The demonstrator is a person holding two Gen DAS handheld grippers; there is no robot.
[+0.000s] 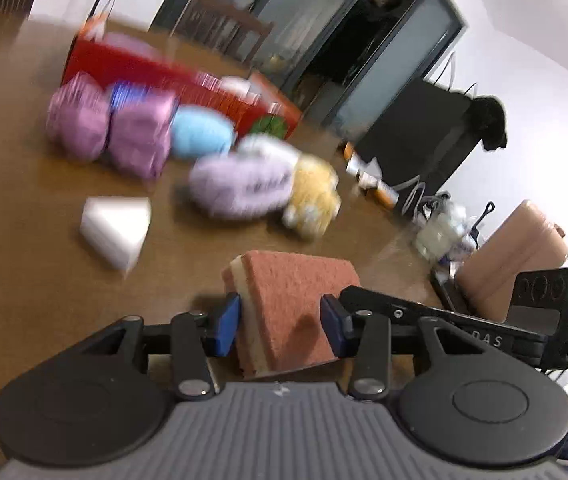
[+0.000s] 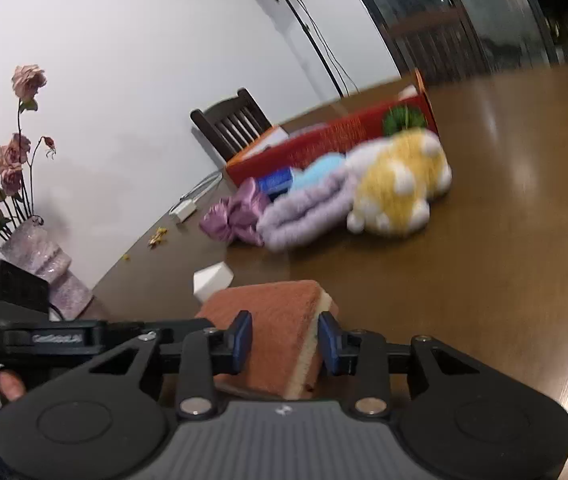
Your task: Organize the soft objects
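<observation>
Here, both grippers' fingers (image 1: 228, 322) (image 2: 242, 338) pinch one rough terracotta, foam-backed sponge (image 1: 292, 304).

A terracotta-topped sponge with a cream foam layer (image 1: 288, 304) stands between the left gripper (image 1: 280, 322)'s blue pads (image 1: 226, 326), touching both, above a brown wooden table (image 1: 24, 240). Beyond the fingertips lie a white foam wedge (image 1: 118, 228), lilac fuzzy roll (image 1: 240, 188) and yellow plush toy (image 1: 314, 200).

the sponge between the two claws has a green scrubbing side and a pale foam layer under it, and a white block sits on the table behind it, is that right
Not quite. The sponge has a reddish-brown scrubbing side, not green; the left wrist view shows it plainly. The rest holds: a pale foam layer lies under it, it sits between the two claws, and the white block is on the table behind it.
</observation>
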